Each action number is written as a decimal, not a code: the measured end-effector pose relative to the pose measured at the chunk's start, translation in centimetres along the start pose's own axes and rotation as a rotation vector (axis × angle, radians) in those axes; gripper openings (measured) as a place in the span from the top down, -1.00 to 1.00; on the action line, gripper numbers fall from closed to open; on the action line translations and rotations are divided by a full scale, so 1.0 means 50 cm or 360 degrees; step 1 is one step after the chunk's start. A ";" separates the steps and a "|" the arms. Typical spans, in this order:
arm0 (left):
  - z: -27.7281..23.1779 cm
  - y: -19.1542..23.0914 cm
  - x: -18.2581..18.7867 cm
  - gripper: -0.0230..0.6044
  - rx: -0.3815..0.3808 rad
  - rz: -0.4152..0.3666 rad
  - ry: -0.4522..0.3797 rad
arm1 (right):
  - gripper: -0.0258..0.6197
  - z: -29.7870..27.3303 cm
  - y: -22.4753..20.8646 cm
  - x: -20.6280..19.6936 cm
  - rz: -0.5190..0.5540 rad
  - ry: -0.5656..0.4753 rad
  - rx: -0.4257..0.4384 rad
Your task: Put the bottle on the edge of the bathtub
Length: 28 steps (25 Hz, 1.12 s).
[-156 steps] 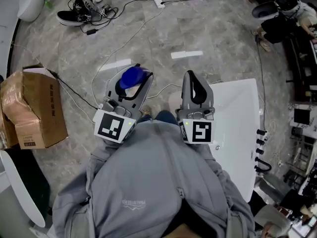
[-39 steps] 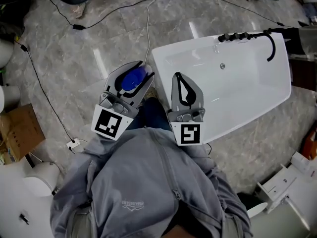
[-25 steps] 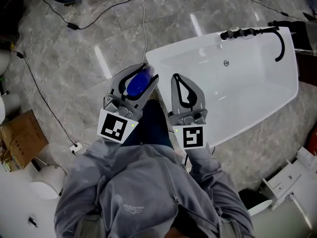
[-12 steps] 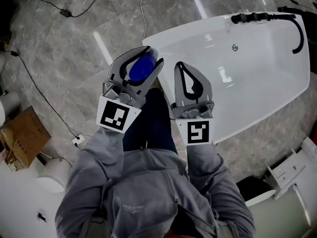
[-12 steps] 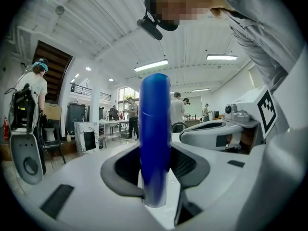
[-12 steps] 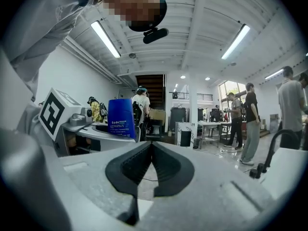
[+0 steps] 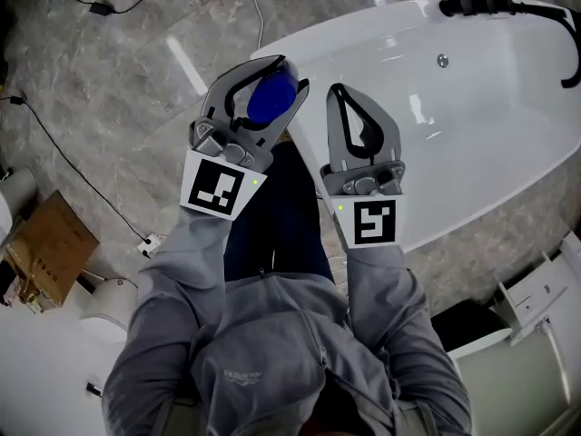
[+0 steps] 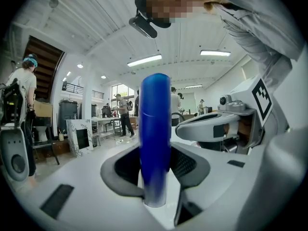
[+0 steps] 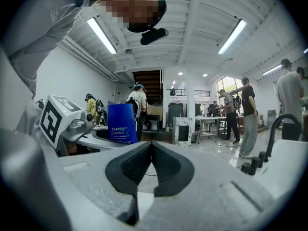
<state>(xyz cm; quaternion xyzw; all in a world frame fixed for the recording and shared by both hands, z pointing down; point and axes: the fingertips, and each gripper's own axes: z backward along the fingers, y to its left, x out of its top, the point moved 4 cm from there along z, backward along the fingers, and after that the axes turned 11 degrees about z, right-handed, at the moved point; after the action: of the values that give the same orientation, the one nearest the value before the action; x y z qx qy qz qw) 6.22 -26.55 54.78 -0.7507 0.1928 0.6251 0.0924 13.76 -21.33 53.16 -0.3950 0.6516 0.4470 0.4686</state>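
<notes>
L gripper (image 7: 280, 73) gripped the blue bottle (image 7: 270, 101) btwn its jaws, tips near the bathtub (image 7: 490, 134) edge. R gripper (image 7: 338, 89), just beside it, was closed w/ nothing in it.

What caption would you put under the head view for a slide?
Left gripper holds a blue bottle near the white bathtub; right gripper is shut and empty.

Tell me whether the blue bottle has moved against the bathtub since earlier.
Yes. The blue bottle, in the left gripper, has come from over the floor to the bathtub's end rim.
</notes>
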 end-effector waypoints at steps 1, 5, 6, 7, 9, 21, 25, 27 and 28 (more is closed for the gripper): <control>-0.007 0.003 -0.009 0.45 -0.0011 0.0000 0.0004 | 0.91 -0.003 -0.001 -0.011 -0.0009 0.0010 -0.0008; -0.038 0.021 -0.046 0.45 -0.0018 -0.0005 0.0016 | 0.91 -0.023 -0.004 -0.053 -0.0017 0.0021 -0.0004; -0.045 0.025 -0.055 0.45 -0.0017 0.0000 0.0020 | 0.91 -0.027 -0.003 -0.064 -0.0019 0.0027 0.0002; -0.052 0.029 -0.064 0.45 -0.0015 0.0007 0.0027 | 0.91 -0.031 -0.004 -0.074 -0.0026 0.0035 0.0007; -0.067 0.035 -0.084 0.45 -0.0012 0.0019 0.0048 | 0.91 -0.039 -0.007 -0.095 -0.0046 0.0046 0.0004; -0.147 0.052 -0.165 0.45 -0.0045 0.0020 0.0101 | 0.91 -0.068 -0.039 -0.180 -0.0104 0.0131 -0.0035; -0.175 0.049 -0.186 0.45 -0.0047 0.0029 0.0115 | 0.91 -0.072 -0.051 -0.203 -0.0114 0.0161 -0.0021; -0.185 0.051 -0.196 0.45 -0.0050 0.0024 0.0125 | 0.91 -0.077 -0.056 -0.211 -0.0126 0.0162 -0.0025; -0.189 0.053 -0.202 0.45 -0.0052 0.0025 0.0131 | 0.91 -0.080 -0.057 -0.214 -0.0130 0.0161 -0.0026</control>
<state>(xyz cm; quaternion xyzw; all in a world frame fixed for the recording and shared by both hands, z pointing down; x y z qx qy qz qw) 12.22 -30.77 66.77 -0.7756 0.1923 0.5974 0.0671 18.06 -24.94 63.53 -0.4471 0.6542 0.4123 0.4497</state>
